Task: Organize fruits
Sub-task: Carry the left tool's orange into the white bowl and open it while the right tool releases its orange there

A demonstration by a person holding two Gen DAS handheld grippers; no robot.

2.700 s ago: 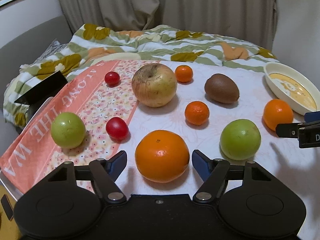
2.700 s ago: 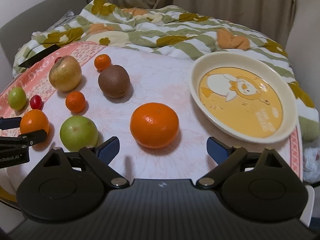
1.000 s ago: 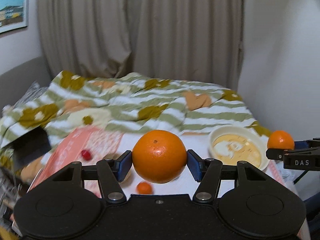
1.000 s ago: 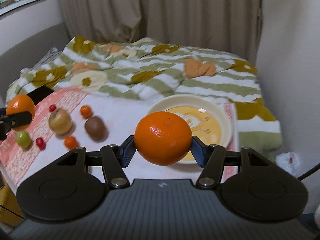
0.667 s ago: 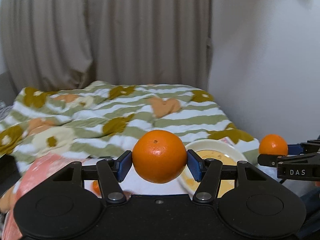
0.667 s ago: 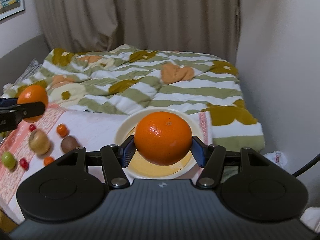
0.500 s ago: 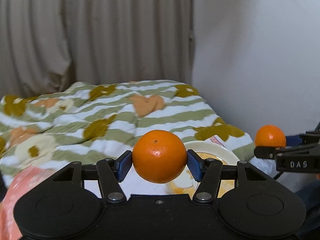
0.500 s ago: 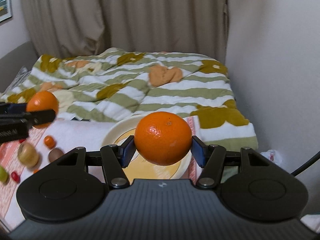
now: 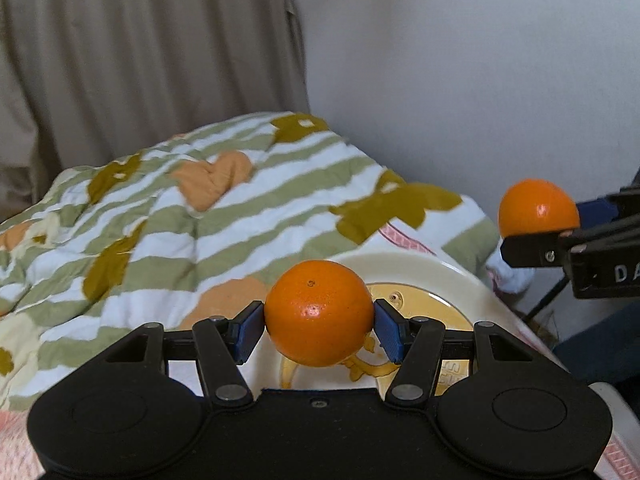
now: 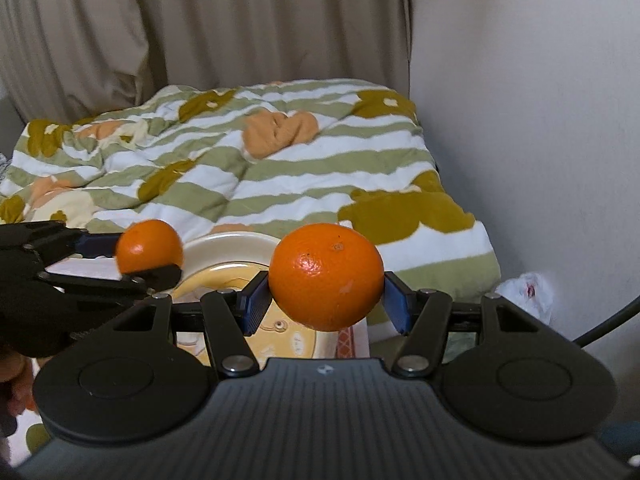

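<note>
My left gripper [image 9: 319, 330] is shut on a large orange [image 9: 319, 312] and holds it in the air over the near edge of a cream bowl with a yellow picture [image 9: 440, 280]. My right gripper [image 10: 326, 304] is shut on a second orange [image 10: 326, 276], held above the right side of the same bowl [image 10: 216, 248]. Each gripper shows in the other's view: the right one with its orange [image 9: 538, 208] at the far right, the left one with its orange [image 10: 149, 246] at the left. The other fruits are out of view.
A green, white and orange striped quilt [image 10: 248, 160] lies behind the bowl. Beige curtains [image 10: 200, 20] hang at the back and a white wall [image 10: 540, 100] stands to the right. A white plastic bag [image 10: 528, 292] lies by the wall.
Both grippers closed on oranges on the table, lifted them and swung right. The bowl is now just below both oranges, and the other fruits have left view.
</note>
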